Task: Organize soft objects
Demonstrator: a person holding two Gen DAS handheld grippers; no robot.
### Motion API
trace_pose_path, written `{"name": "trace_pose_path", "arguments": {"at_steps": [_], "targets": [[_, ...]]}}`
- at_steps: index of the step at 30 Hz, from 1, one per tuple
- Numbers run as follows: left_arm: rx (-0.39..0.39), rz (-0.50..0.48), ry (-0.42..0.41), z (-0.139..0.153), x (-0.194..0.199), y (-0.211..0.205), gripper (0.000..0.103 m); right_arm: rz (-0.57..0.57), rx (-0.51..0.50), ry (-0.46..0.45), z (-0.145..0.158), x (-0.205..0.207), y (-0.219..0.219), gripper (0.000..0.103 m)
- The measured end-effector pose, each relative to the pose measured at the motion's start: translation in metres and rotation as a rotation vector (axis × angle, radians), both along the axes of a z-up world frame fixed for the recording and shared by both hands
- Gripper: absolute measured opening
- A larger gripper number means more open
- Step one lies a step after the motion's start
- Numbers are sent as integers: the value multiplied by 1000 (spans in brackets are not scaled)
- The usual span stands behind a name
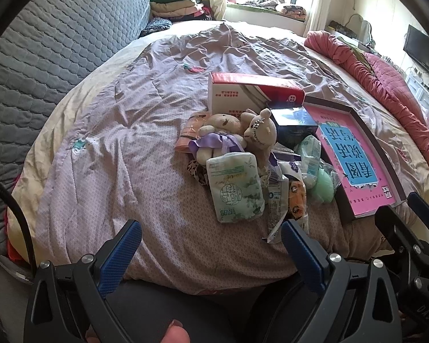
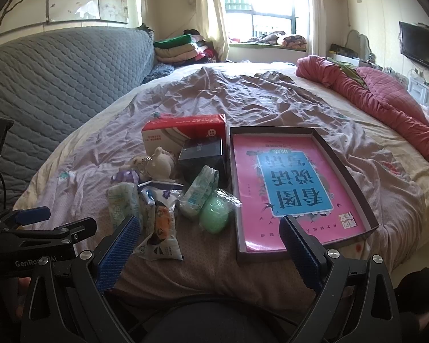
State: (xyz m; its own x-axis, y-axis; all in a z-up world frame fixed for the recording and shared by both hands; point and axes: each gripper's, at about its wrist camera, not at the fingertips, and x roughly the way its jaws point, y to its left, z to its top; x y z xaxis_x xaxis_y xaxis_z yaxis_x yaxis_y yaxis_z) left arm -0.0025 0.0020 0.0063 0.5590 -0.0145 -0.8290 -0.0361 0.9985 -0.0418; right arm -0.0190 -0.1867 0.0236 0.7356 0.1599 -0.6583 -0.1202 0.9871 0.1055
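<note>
bedroom light falls from the window at twelve o'clock onto a wide bed (image 1: pixel 105 154) under a rumpled mauve cover, with a grey quilted headboard at nine o'clock and a pink quilt bunched at two o'clock. the soft things lie in one heap near the bed's front edge, apart from both tools. the left gripper (image 1: pixel 211 243) stands wide open and holds nothing; the right gripper (image 2: pixel 211 243) is equally wide and empty. from the left jaws the pile sits just ahead at one o'clock, and nearest is a pale green tissue pack (image 1: pixel 236 187), its long axis running roughly from six to twelve o'clock, so it lies along the line of approach rather than across it. behind it two small plush bears (image 1: pixel 237 133) lean together, touching. a green round sponge in clear wrap (image 2: pixel 214 218) lies at the pile's right side, just beside a shallow dark box tray (image 2: pixel 354 177) that holds one pink book. in the right view the sponge and a second tissue pack (image 2: pixel 198 193) lie ahead at twelve o'clock, so the right hand looks nearer to those and to the tray. counted: two bears, at least two tissue packs, one sponge, several crinkly snack packets whose number i cannot tell, one red and white carton (image 2: pixel 186 131), one dark blue box (image 2: pixel 201 154).
</note>
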Motion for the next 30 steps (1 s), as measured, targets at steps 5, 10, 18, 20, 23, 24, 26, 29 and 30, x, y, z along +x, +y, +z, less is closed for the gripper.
{"name": "trace_pose_path", "arguments": {"at_steps": [5,10,18,20,23,24,26,29,30], "targets": [[-5,-3,-7,-1,1,1,98,8,-4,11,-3,3,4,98],[-33,-4,10,-6,8,5,98,25,-5,34,-8,9,9,98],[-70,-8,53,-19,23,8,98,53,-27,90,-20,22,21,98],[-72,-11,62,-22,27,8,98,56,-30,99,-23,25,23,98],[-70,-12,75,-26,32,8,98,66,-34,124,-28,30,28,98],[-70,-10,83,-28,34,9,98,67,-32,135,-31,32,29,98],[-88,-9,101,-31,40,13,98,73,-31,161,-35,36,31,98],[-99,-12,114,-33,51,15,98,83,-53,199,-42,42,35,98],[-96,-17,122,-34,55,14,98,88,-58,209,-44,44,36,98]]}}
